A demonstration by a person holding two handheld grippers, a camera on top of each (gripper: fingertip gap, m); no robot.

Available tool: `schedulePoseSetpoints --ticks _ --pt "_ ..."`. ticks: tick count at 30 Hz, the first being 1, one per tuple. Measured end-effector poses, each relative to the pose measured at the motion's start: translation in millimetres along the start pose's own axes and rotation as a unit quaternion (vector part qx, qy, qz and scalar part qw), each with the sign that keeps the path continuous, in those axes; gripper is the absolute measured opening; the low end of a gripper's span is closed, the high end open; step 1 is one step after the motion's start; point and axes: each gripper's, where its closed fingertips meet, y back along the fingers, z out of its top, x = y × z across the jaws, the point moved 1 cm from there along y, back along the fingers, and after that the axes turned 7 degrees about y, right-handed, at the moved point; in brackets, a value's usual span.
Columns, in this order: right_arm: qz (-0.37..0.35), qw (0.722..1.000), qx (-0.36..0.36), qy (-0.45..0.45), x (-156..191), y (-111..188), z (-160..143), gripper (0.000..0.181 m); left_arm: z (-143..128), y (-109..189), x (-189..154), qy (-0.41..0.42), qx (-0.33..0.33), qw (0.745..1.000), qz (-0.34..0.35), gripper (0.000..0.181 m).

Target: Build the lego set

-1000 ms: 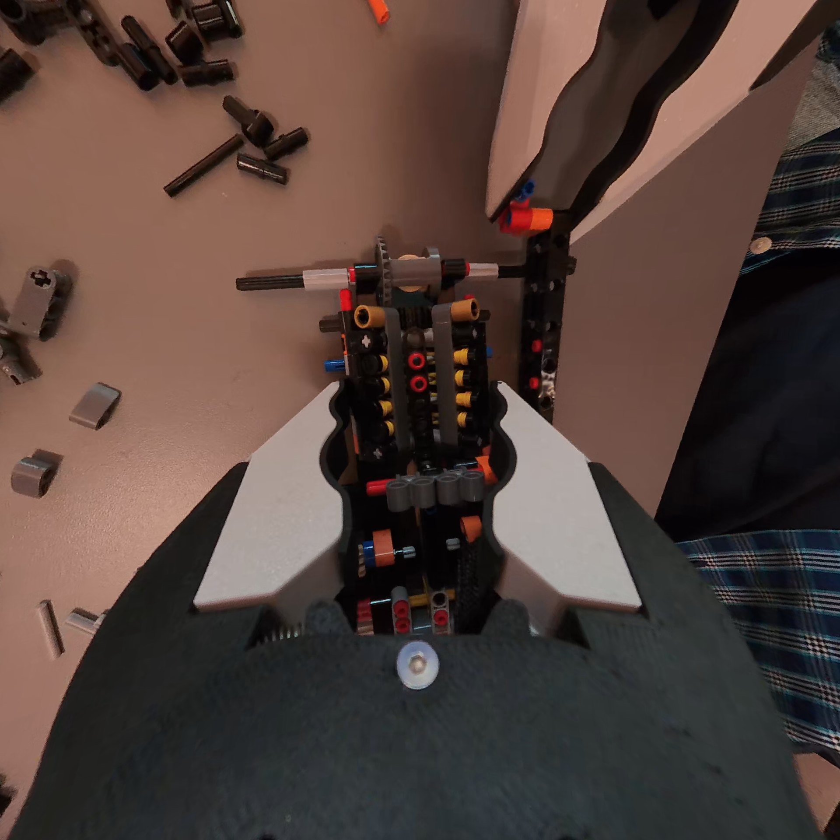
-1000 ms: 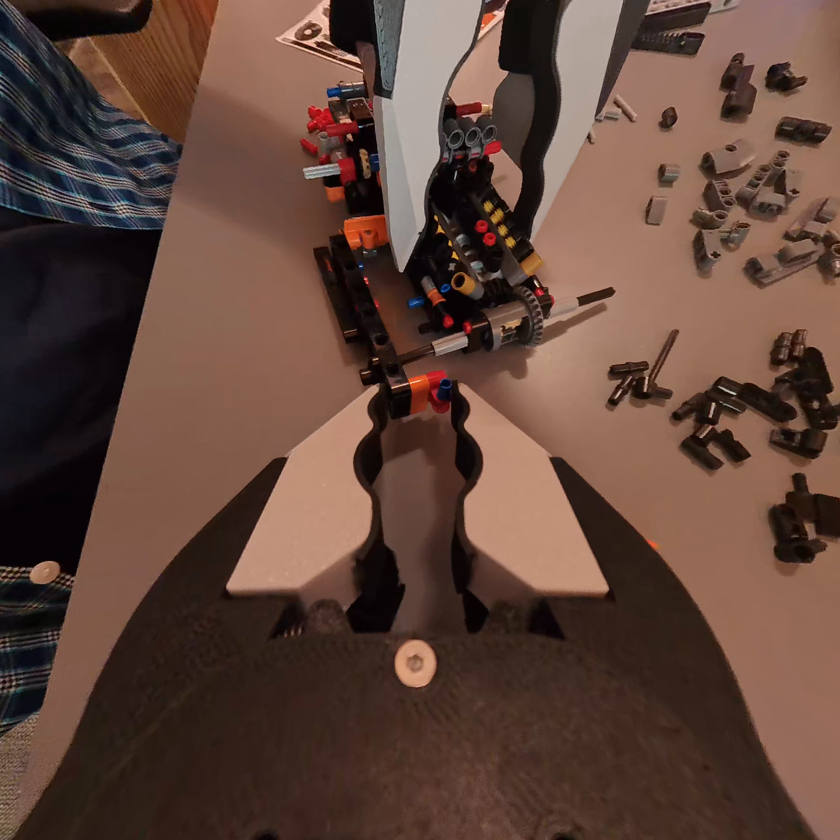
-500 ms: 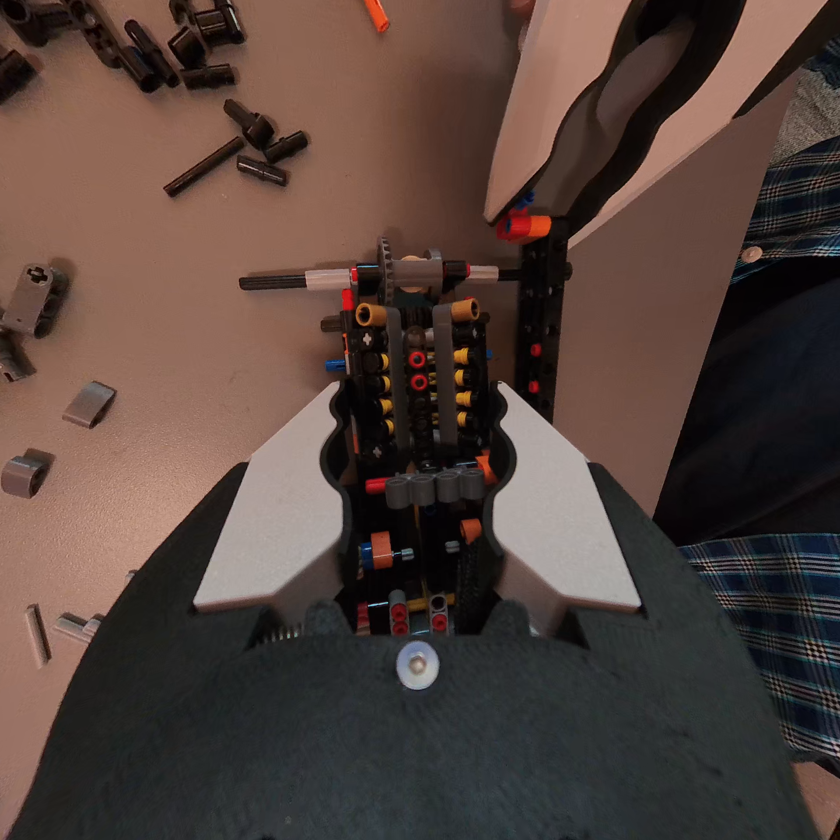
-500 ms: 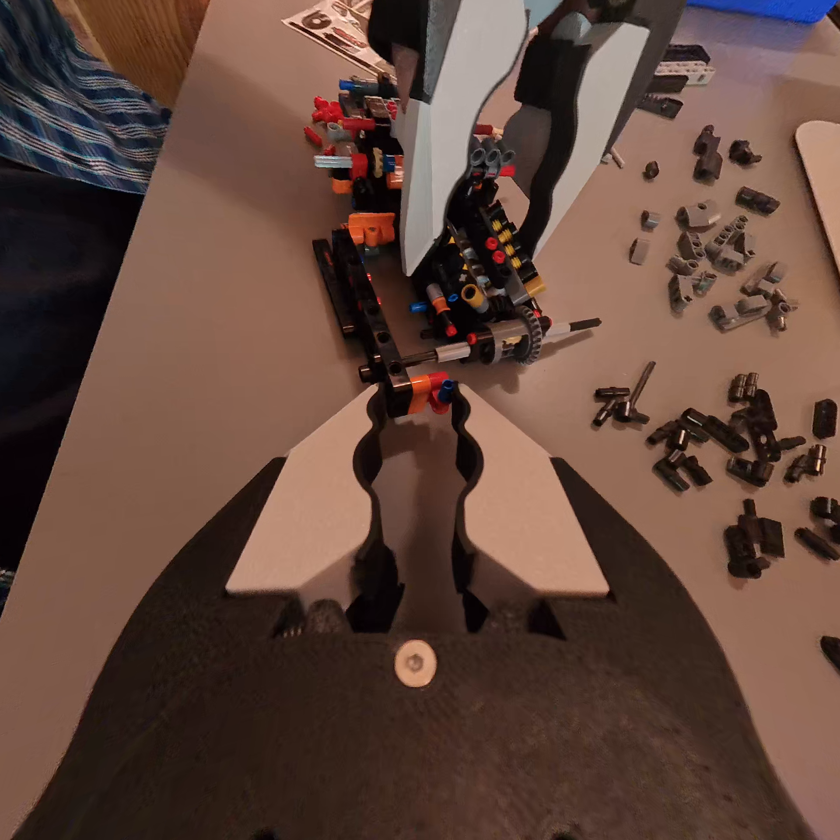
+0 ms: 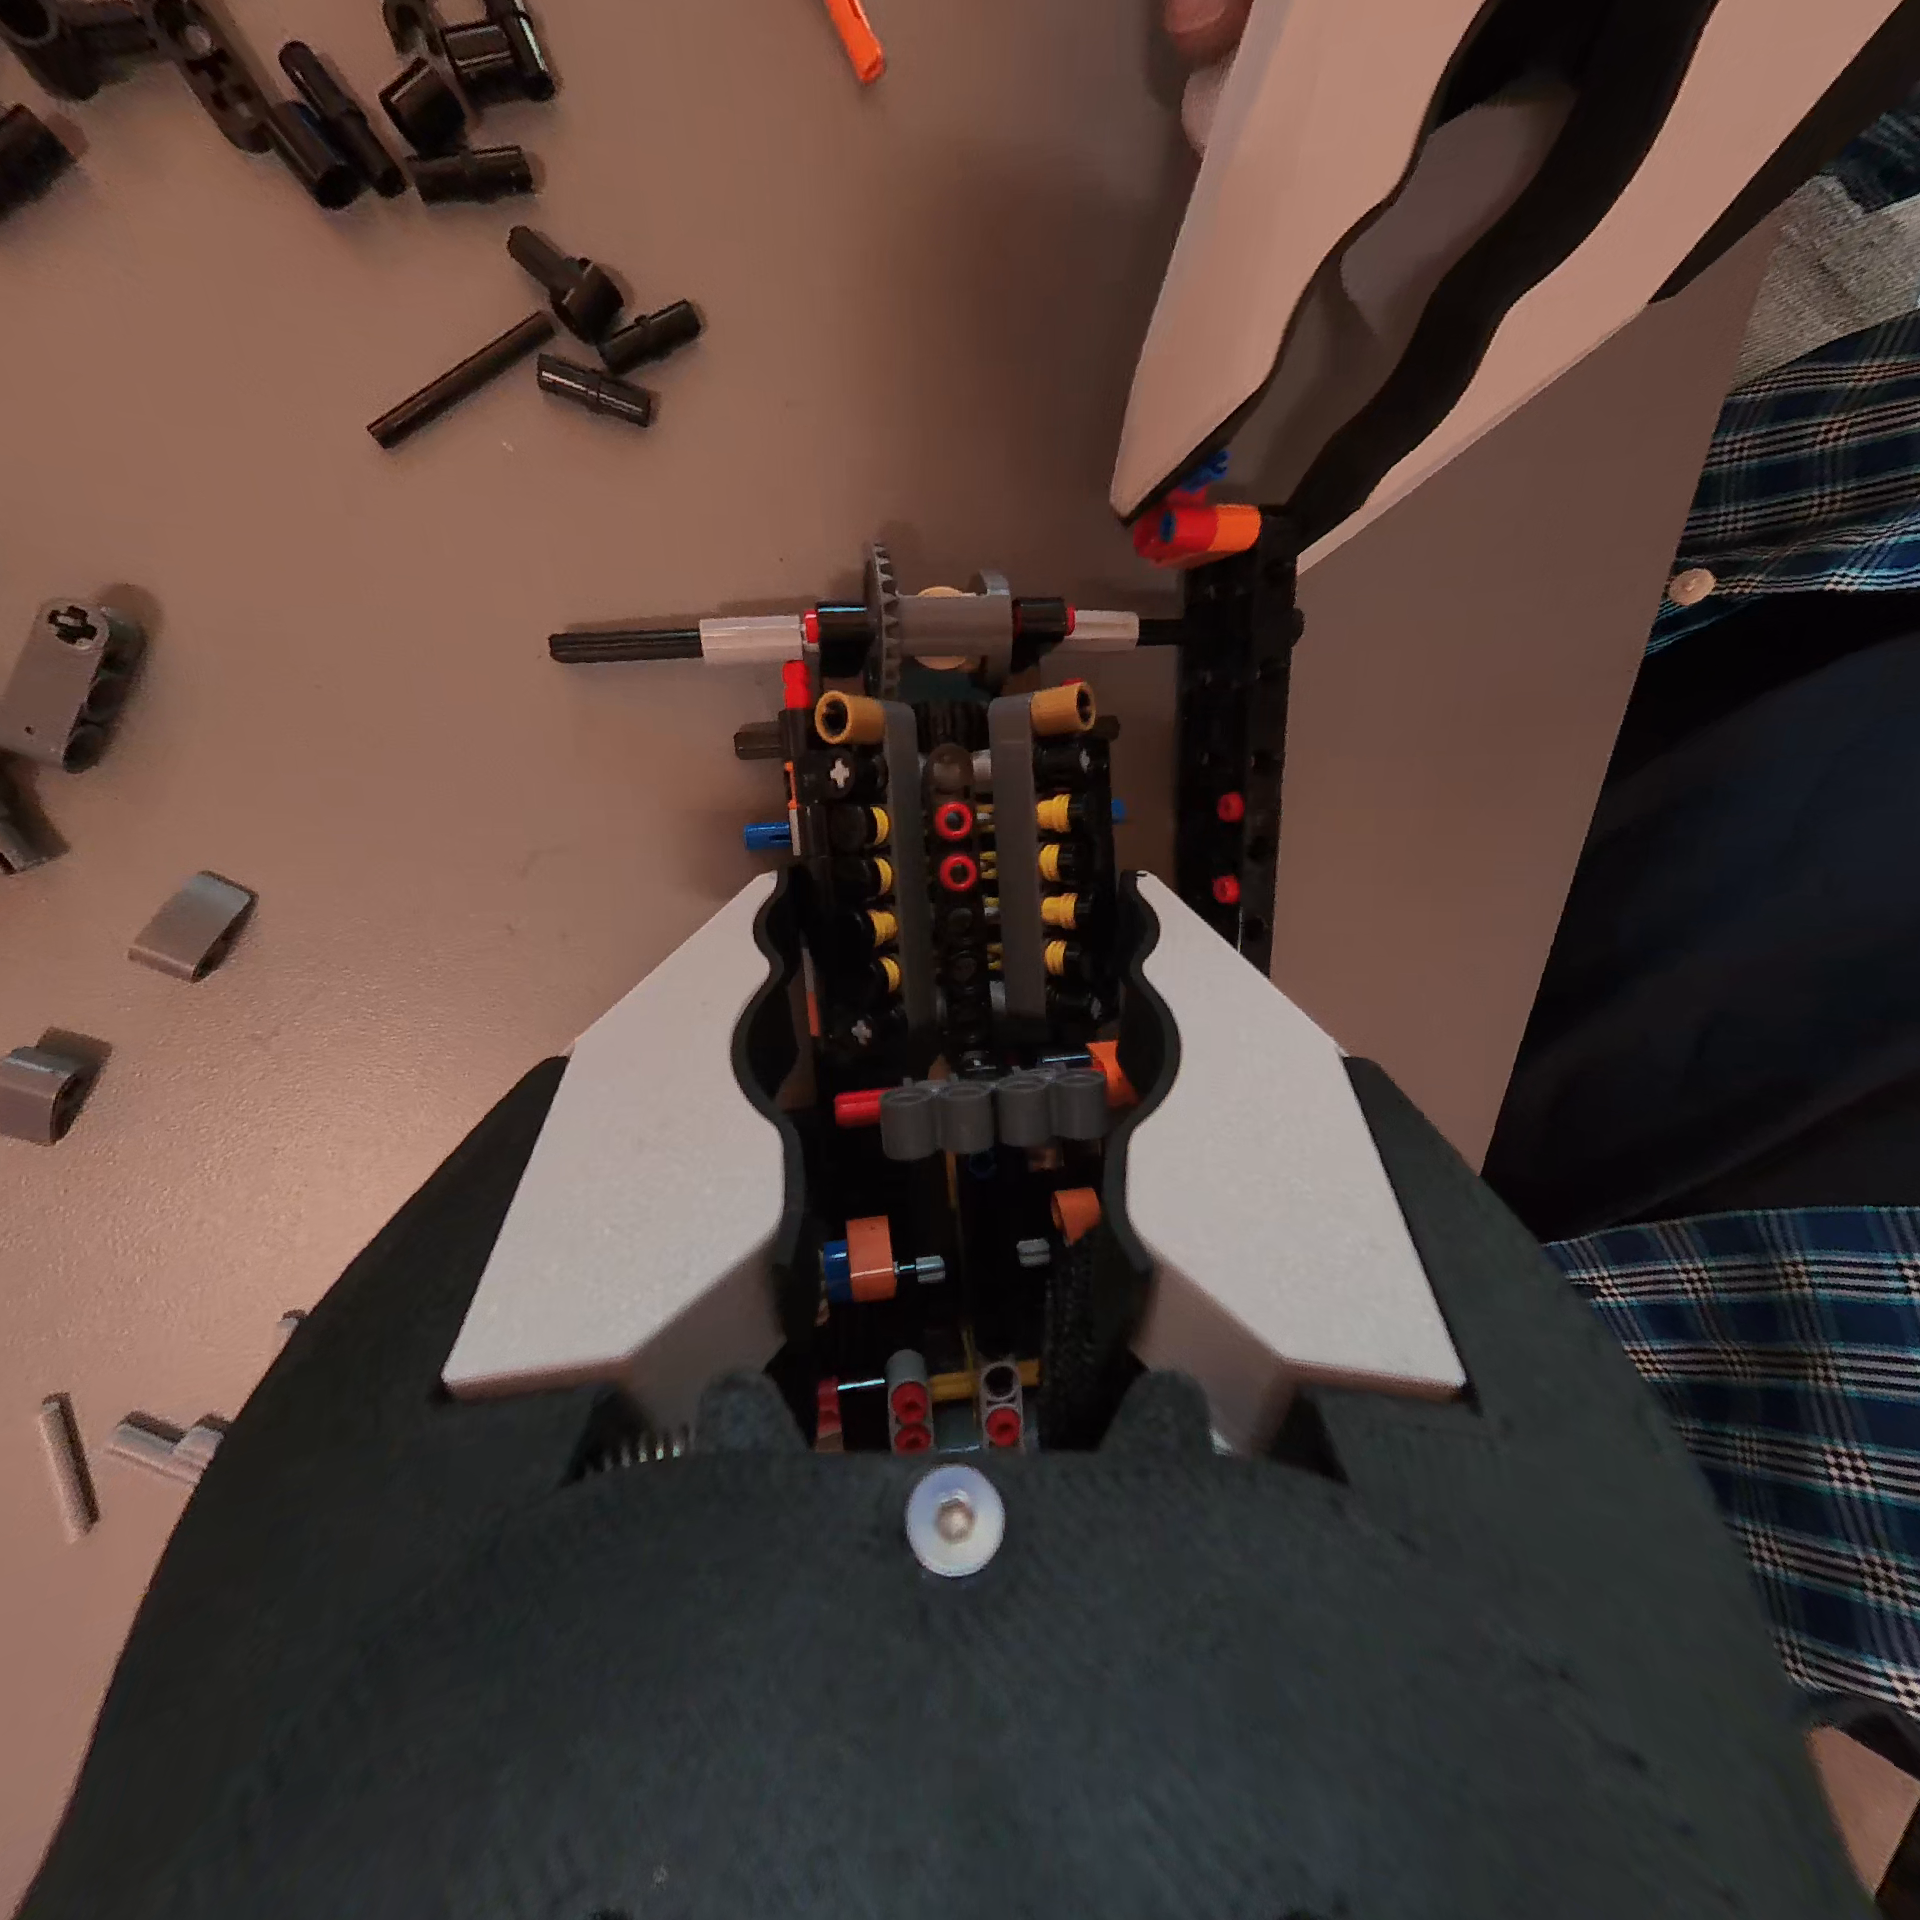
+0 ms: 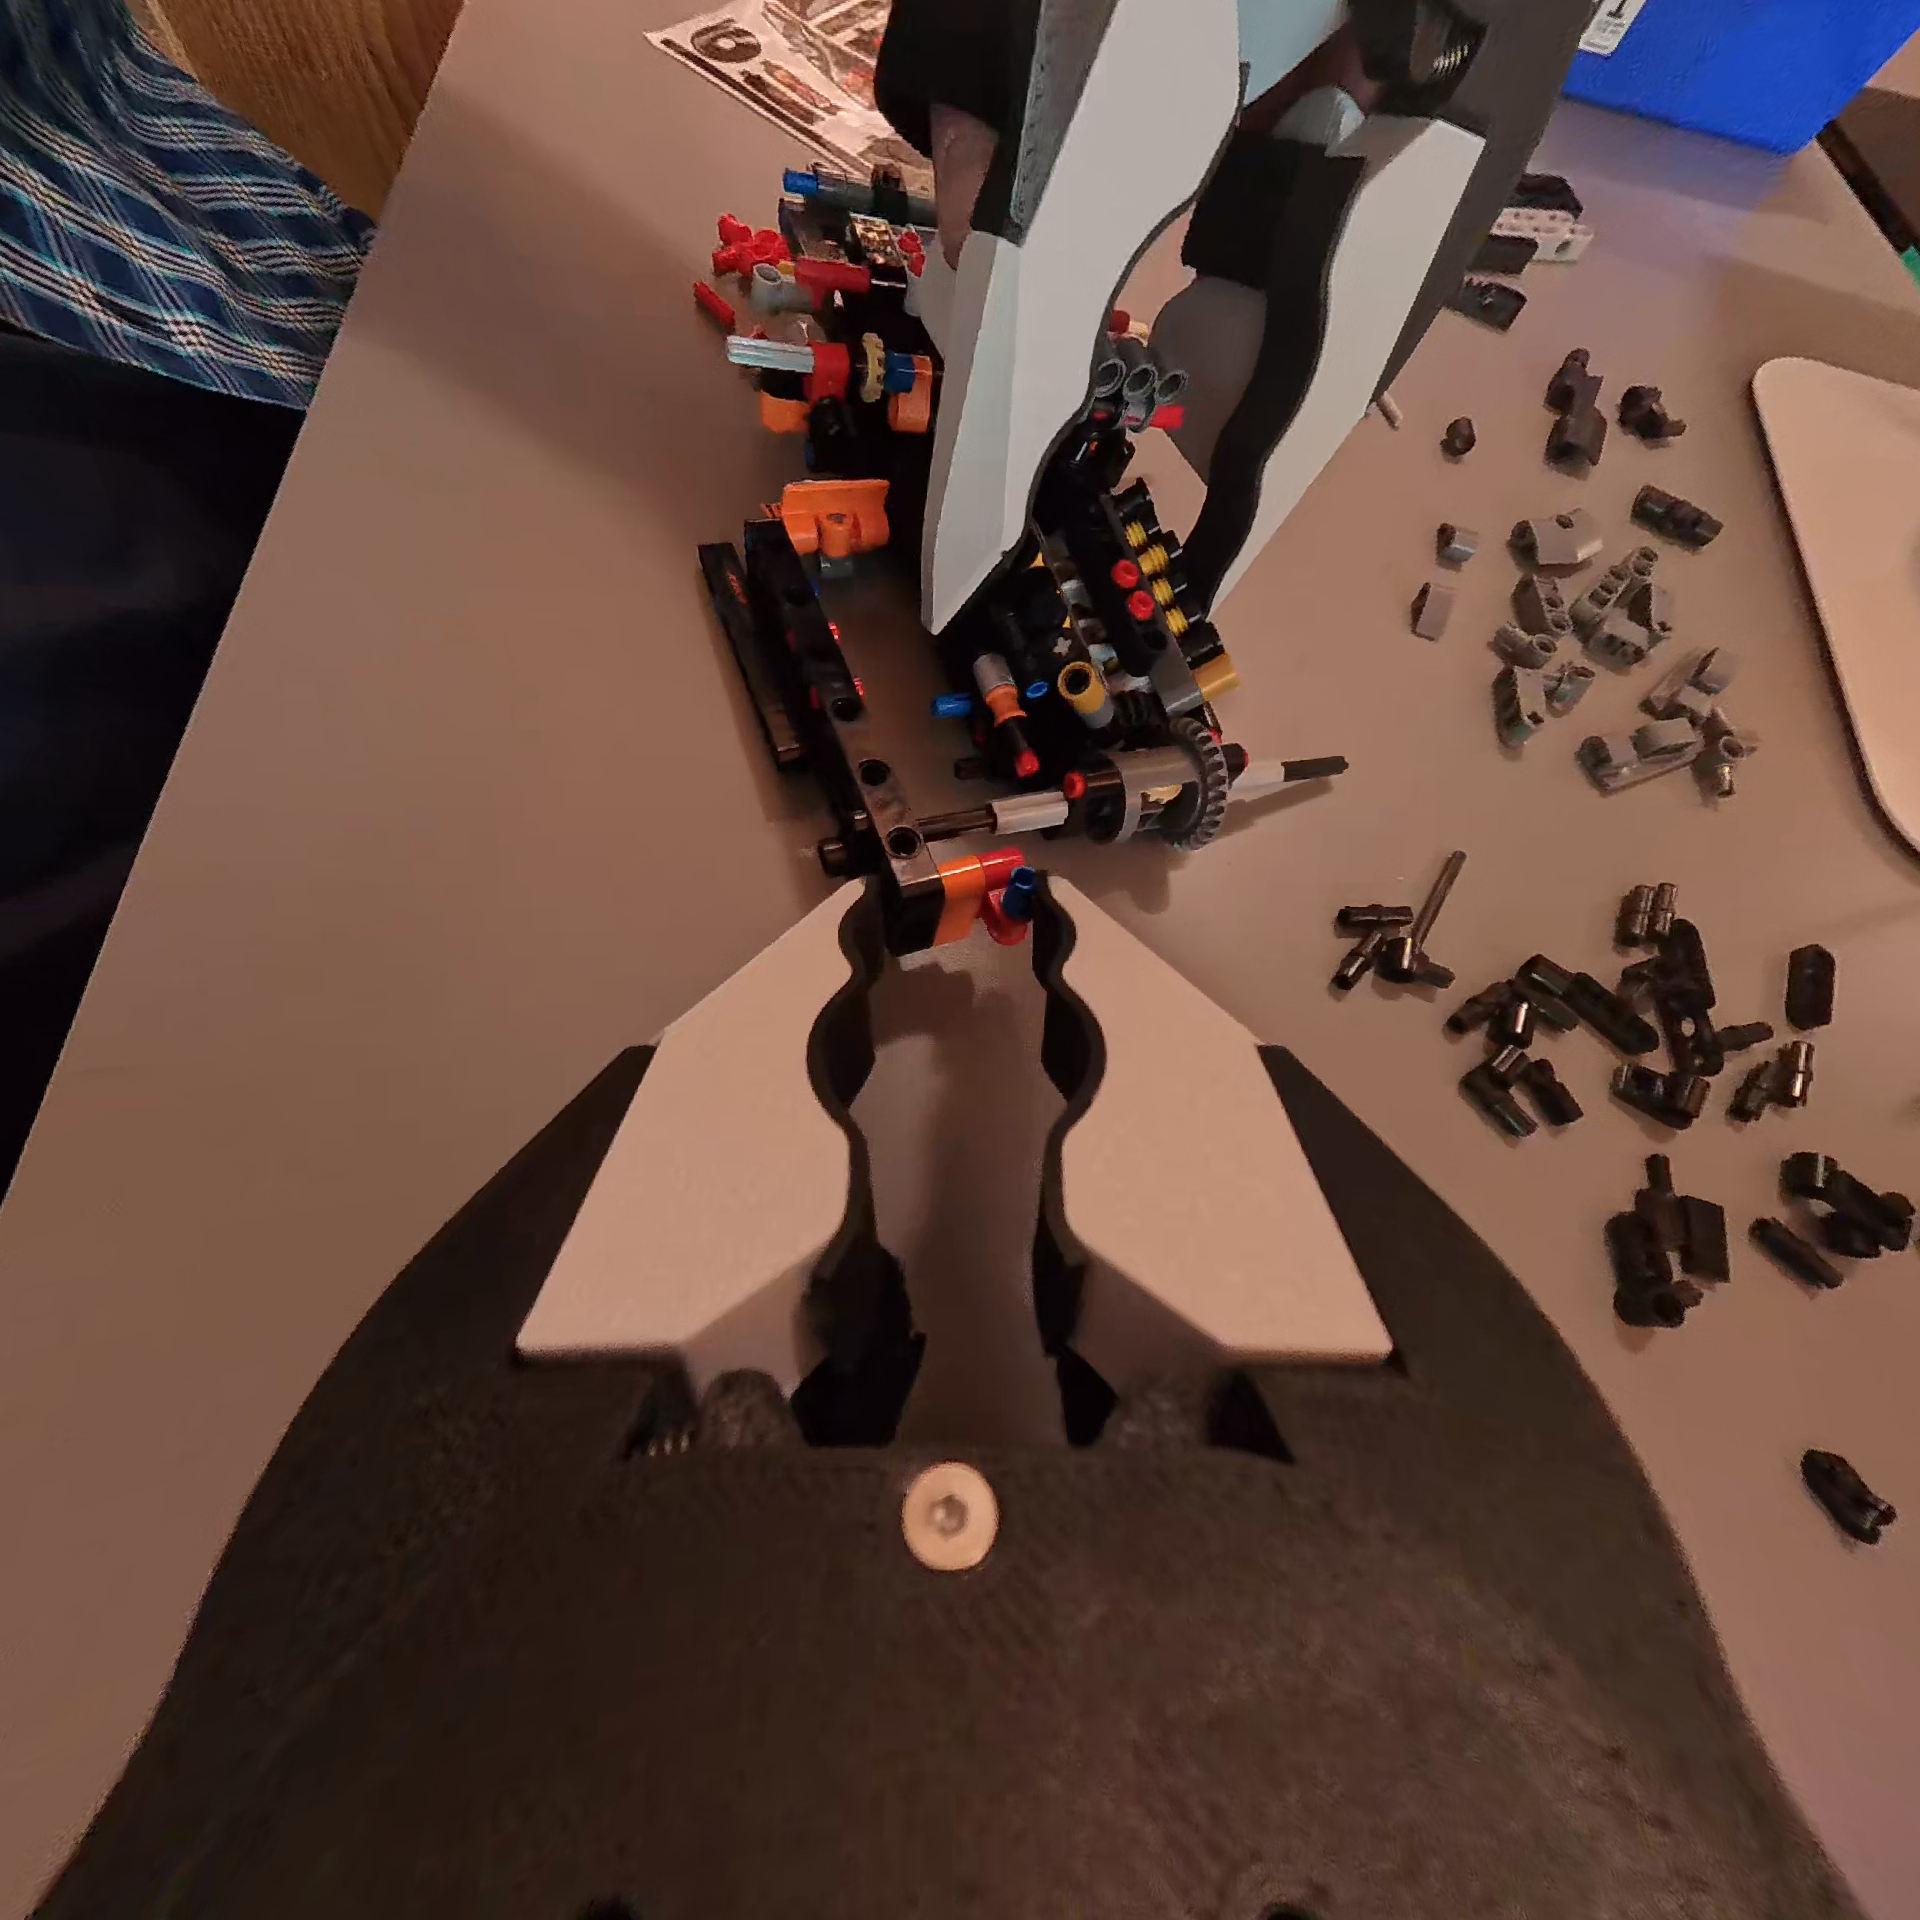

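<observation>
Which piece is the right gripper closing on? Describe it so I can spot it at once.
Start at the lego build in the middle of the table. Follow its long black beam on the side nearest the person to the end facing the right gripper. There sits an orange block with a red clip and blue pin, the only orange piece between those fingertips.

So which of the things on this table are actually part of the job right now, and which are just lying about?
In use:
- lego model, clamped by the left hand-held gripper
- black side beam with orange and red end piece, between the right hand-held gripper tips

Lying about:
- loose black pins
- grey connectors
- printed sheet
- blue box
</observation>
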Motion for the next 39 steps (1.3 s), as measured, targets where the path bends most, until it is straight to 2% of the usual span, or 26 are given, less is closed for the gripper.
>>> schedulePoseSetpoints --ticks 14,28,32,36,39 --pt "0.026 1.000 -0.013 0.005 7 5 1 0.025 -1 -1 0 -0.018 0.000 1.000 0.015 0.061" --pt "0.030 0.997 -0.067 -0.019 3 11 16 0.024 -1 -1 0 -0.016 -0.001 1.000 0.018 0.061" --pt "0.028 0.999 -0.046 -0.008 5 7 11 0.024 -1 -1 0 -0.017 0.000 1.000 0.019 0.061" --pt "0.023 0.999 0.027 0.012 9 -2 -6 0.025 -1 -2 0 -0.019 -0.001 1.000 0.023 0.061" --pt "0.021 0.998 0.061 0.013 10 -7 -11 0.040 -1 -2 0 -0.020 0.001 0.999 0.028 0.061"
